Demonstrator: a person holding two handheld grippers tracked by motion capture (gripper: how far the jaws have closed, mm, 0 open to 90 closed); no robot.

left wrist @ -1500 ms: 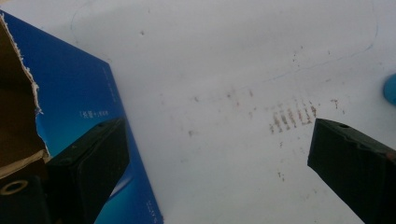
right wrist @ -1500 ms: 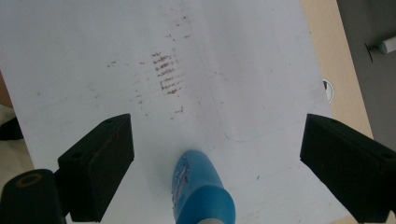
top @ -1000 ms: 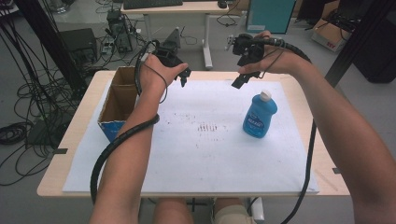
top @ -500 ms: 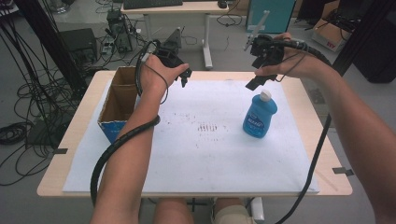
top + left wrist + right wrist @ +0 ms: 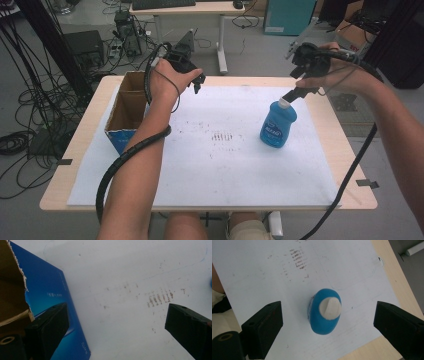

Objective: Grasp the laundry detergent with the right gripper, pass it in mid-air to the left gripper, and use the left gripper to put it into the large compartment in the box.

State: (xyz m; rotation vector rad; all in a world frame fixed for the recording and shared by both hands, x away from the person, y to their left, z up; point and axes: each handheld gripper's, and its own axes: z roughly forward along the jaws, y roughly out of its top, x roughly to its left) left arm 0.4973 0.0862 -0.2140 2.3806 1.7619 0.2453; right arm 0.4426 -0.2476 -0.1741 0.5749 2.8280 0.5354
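Note:
A blue bottle [image 5: 278, 125] with a white cap stands upright on the white sheet [image 5: 215, 165], right of the middle. My right gripper [image 5: 295, 93] hovers just above and behind its cap, open, jaws pointing down. In the right gripper view the bottle [image 5: 322, 322] sits centred between the wide black jaws of the right gripper [image 5: 328, 315], which do not touch it. My left gripper [image 5: 196, 85] hangs open over the sheet's far left, beside the cardboard box [image 5: 125, 107]. The left gripper [image 5: 117, 315] has nothing between its jaws, and the box's blue side [image 5: 47, 290] lies at the left.
The open cardboard box stands at the table's left edge. Brown smudges [image 5: 222, 136] mark the sheet's middle. Bare wooden table [image 5: 352, 190] borders the sheet on the right. Cables trail from both grippers along the forearms. A desk and equipment stand beyond the far edge.
My right gripper has moved to the right, from left of the bottle's top to a spot just above its cap. The left gripper and the bottle have stayed put.

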